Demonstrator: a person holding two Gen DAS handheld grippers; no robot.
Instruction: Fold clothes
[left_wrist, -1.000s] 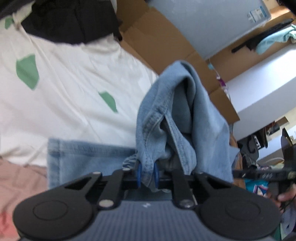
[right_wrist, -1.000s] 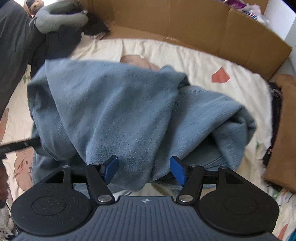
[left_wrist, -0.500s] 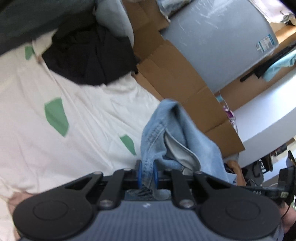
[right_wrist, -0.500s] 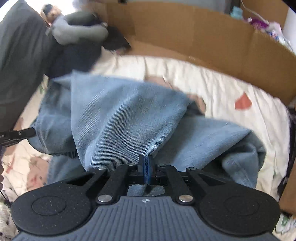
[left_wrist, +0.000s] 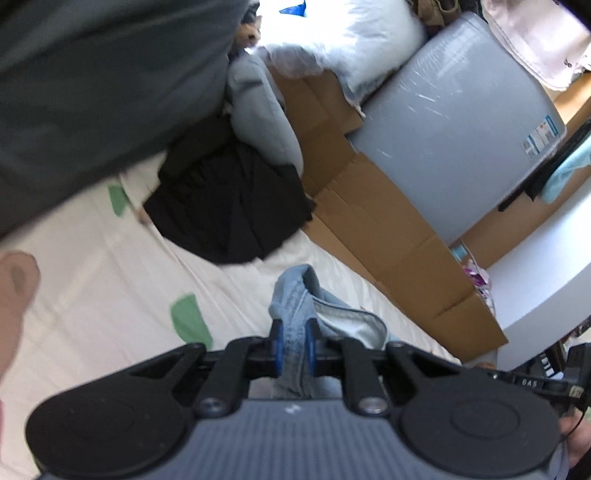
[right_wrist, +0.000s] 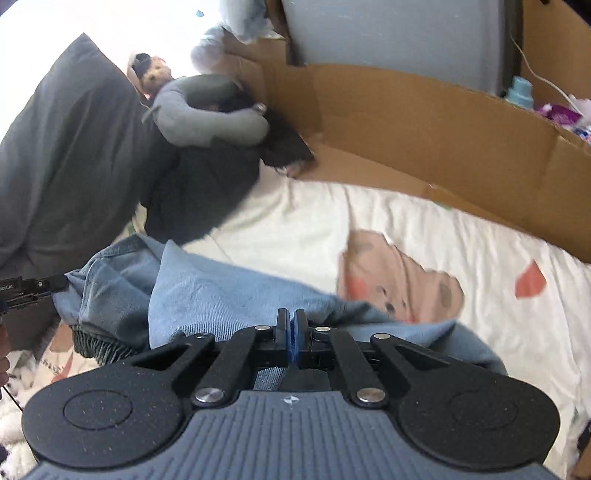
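Observation:
A pair of light blue jeans (right_wrist: 207, 295) hangs lifted over a white bedsheet (right_wrist: 424, 225) with coloured patches. My right gripper (right_wrist: 291, 332) is shut on a thin fold of the denim, its blue pads pressed together. My left gripper (left_wrist: 293, 345) is shut on a thick seamed edge of the same jeans (left_wrist: 295, 295), which bunches up above the pads, with a pale pocket lining beside it. The tip of the left gripper (right_wrist: 33, 290) shows at the left edge of the right wrist view, holding the jeans' far end.
A black garment (left_wrist: 229, 206) and a grey padded item (left_wrist: 262, 114) lie at the bed's far side. Brown cardboard (right_wrist: 424, 122) walls the bed's edge, with a grey panel (left_wrist: 450, 122) behind. A dark grey cushion (right_wrist: 66, 158) stands at the left.
The right gripper has shut on the denim; a second ago its jaws stood wide open. Both grippers have risen with the jeans, so less denim and more of the room show in each view.

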